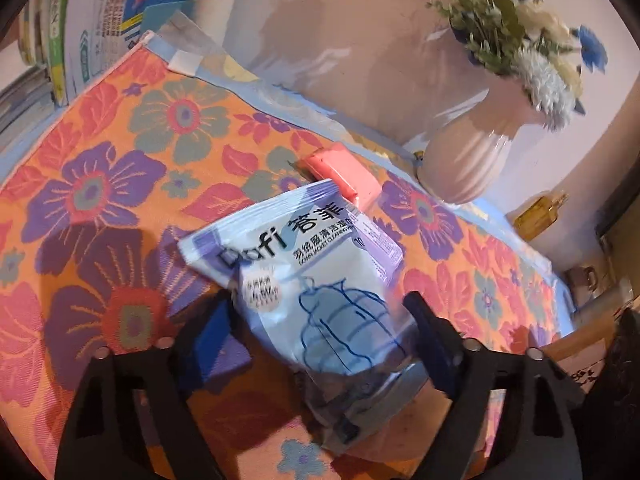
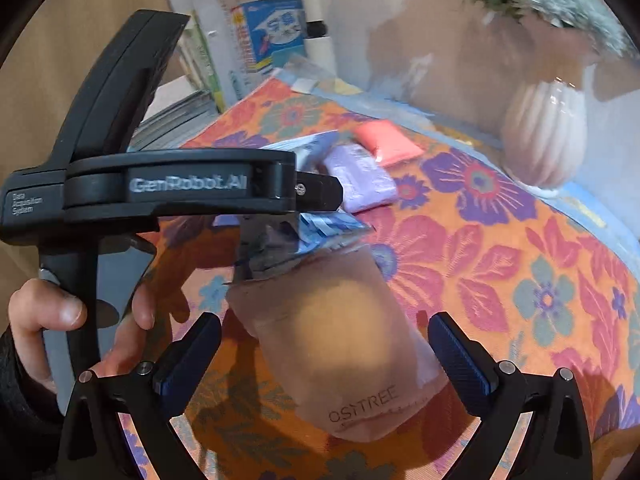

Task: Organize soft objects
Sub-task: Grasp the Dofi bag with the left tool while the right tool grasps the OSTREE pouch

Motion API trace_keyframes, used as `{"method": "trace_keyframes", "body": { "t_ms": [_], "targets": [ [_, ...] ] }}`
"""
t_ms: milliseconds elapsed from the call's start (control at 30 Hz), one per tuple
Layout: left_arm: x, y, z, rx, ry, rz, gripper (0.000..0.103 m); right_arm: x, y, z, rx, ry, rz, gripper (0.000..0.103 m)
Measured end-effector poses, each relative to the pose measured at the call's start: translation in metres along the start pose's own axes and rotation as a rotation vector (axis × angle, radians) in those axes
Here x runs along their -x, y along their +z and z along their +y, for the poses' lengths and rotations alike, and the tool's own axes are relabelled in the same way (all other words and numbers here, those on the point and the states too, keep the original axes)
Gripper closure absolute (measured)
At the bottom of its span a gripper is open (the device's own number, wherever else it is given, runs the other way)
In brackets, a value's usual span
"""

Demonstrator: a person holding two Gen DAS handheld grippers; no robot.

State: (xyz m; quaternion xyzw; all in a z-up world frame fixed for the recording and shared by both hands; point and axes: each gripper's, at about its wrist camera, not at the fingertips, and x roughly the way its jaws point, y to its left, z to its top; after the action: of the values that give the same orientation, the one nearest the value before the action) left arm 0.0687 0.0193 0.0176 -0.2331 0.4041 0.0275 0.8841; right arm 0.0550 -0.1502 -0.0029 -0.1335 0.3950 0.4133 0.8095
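Wipes pack (image 1: 316,280), a soft pale-blue pouch with a drawn jacket outline, dark lettering and a round white sticker, lies tilted on the flowered orange cloth (image 1: 100,184), its near end resting on a beige pouch (image 2: 340,352) printed with small dark letters. The left gripper (image 1: 320,328) straddles the blue pack, its dark pads at either side of it; whether they press on it I cannot tell. The right gripper (image 2: 324,348) stands open around the beige pouch, both pads apart from it. Beyond the blue pack lie a lilac packet (image 2: 360,180) and, farther, a pink packet (image 1: 344,176). A ribbed white vase (image 1: 468,152) of flowers stands far right, books (image 1: 100,20) far left.
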Motion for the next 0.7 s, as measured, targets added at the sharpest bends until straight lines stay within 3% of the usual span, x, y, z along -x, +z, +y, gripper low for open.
{"method": "trace_keyframes", "body": {
  "t_ms": [33,133,267,367,467,533,600,700],
  "targets": [
    [0.002,0.000,0.003,0.000,-0.003,-0.001,0.048,-0.002,0.000,-0.001,0.000,0.005,0.011,0.000],
    [0.003,0.000,0.006,-0.025,-0.015,0.015,0.049,-0.007,0.003,-0.005,-0.019,0.003,0.021,0.002],
    [0.020,-0.011,0.012,-0.046,-0.021,0.000,0.050,-0.004,0.005,-0.011,-0.050,-0.011,-0.017,0.036],
    [0.035,-0.021,0.019,-0.067,-0.014,-0.014,0.050,0.003,0.001,-0.006,-0.035,-0.055,-0.044,0.053],
    [0.051,-0.031,0.029,-0.076,0.005,-0.071,0.050,0.010,-0.005,0.010,0.001,-0.142,-0.055,0.057],
    [0.059,-0.039,0.034,-0.060,-0.038,-0.102,0.049,0.018,-0.016,0.020,-0.022,-0.174,-0.070,0.057],
    [0.068,-0.041,0.034,-0.077,-0.077,-0.130,0.049,0.033,-0.030,0.030,-0.072,-0.233,-0.108,0.057],
    [0.069,-0.044,0.027,-0.116,-0.050,-0.151,0.049,0.056,-0.054,0.035,-0.218,-0.306,-0.135,0.057]
  ]
}}
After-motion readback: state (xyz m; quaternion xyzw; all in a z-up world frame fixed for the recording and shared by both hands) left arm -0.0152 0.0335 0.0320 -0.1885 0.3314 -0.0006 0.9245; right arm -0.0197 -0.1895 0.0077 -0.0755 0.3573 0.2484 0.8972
